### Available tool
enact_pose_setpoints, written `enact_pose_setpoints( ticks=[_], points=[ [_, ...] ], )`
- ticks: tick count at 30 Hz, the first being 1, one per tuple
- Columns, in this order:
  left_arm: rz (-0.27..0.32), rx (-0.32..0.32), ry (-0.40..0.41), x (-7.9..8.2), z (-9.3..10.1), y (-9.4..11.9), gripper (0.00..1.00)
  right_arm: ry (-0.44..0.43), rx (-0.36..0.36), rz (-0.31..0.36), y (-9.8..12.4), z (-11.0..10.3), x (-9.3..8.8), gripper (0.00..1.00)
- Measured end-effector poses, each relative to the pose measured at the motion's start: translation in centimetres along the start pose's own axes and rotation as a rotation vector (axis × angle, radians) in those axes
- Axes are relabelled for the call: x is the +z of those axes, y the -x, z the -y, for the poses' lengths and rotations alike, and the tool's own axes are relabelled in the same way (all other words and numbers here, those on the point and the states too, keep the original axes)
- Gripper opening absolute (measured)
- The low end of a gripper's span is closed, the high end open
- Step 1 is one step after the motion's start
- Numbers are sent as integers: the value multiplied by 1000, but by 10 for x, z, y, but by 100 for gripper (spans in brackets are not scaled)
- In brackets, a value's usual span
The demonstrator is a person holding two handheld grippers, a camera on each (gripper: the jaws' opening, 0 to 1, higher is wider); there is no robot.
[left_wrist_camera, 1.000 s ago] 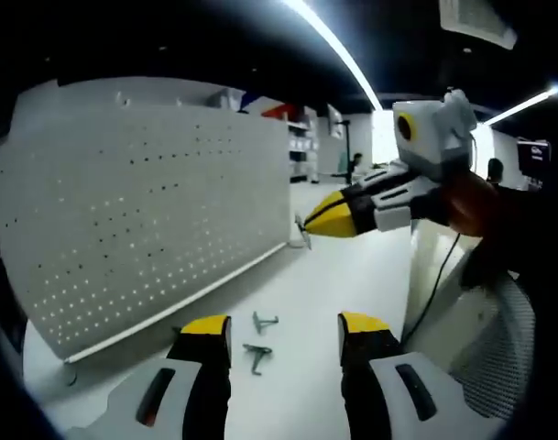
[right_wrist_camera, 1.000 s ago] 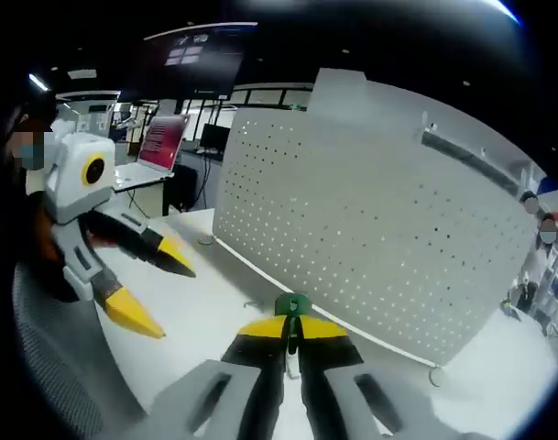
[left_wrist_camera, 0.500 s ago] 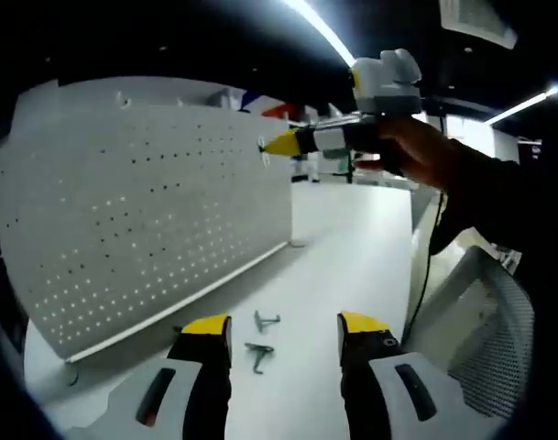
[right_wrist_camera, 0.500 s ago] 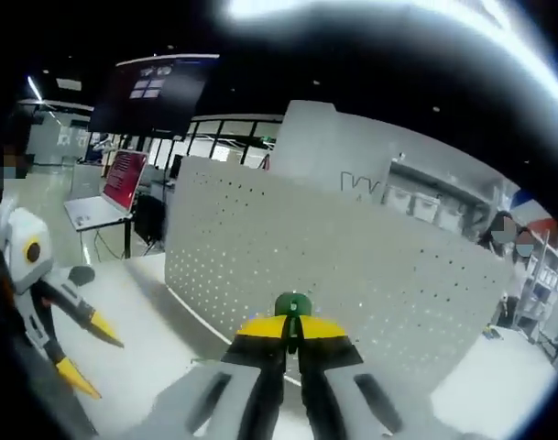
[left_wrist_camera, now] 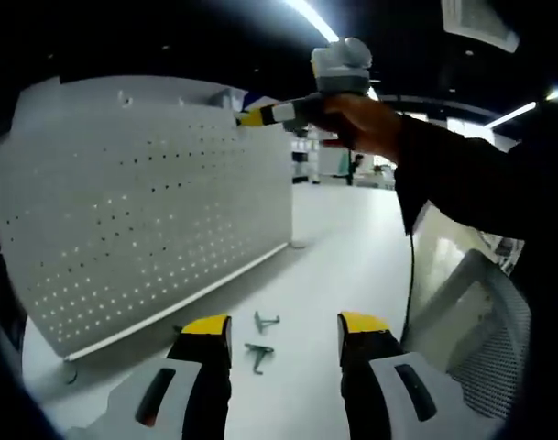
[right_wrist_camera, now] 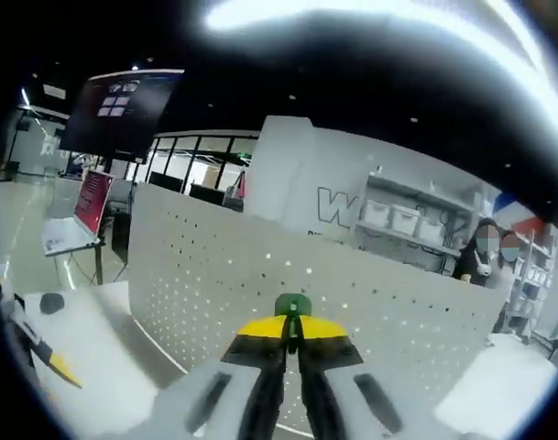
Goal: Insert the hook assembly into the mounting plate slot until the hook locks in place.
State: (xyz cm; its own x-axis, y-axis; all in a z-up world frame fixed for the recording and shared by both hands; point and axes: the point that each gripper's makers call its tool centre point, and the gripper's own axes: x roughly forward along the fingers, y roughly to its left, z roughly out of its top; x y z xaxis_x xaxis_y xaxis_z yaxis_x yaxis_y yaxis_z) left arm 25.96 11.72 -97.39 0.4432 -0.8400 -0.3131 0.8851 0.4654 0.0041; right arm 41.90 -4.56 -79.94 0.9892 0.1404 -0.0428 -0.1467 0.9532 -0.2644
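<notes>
In the left gripper view, the white pegboard (left_wrist_camera: 150,211) stands upright on the table (left_wrist_camera: 343,247), off to the left of the left gripper (left_wrist_camera: 285,335) and ahead of it. That gripper's yellow-tipped jaws stand apart with nothing between them. Just ahead of them, in the gap, two small metal hooks (left_wrist_camera: 259,337) lie loose on the tabletop. Up high and beyond, the right gripper (left_wrist_camera: 256,116) comes in from the right in a person's hand (left_wrist_camera: 366,124), its tip right at the board's upper edge.

In the right gripper view, the right gripper (right_wrist_camera: 292,330) has its jaws pressed together on a small green-headed hook (right_wrist_camera: 292,306), with the pegboard (right_wrist_camera: 260,284) straight ahead and close. The left gripper's yellow tip (right_wrist_camera: 57,368) shows low at the far left.
</notes>
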Motion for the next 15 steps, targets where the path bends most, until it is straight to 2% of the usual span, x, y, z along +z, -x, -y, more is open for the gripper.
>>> enact_pose_setpoints(
  ticks=[10,15],
  points=[
    [-4,3,13,-3,-5,1,47,-49,-52,-4,-29,22,2,1],
    [-14,-6,10,-5,-3,-1,47,-73,-63,9,-38,26,7,1]
  ],
)
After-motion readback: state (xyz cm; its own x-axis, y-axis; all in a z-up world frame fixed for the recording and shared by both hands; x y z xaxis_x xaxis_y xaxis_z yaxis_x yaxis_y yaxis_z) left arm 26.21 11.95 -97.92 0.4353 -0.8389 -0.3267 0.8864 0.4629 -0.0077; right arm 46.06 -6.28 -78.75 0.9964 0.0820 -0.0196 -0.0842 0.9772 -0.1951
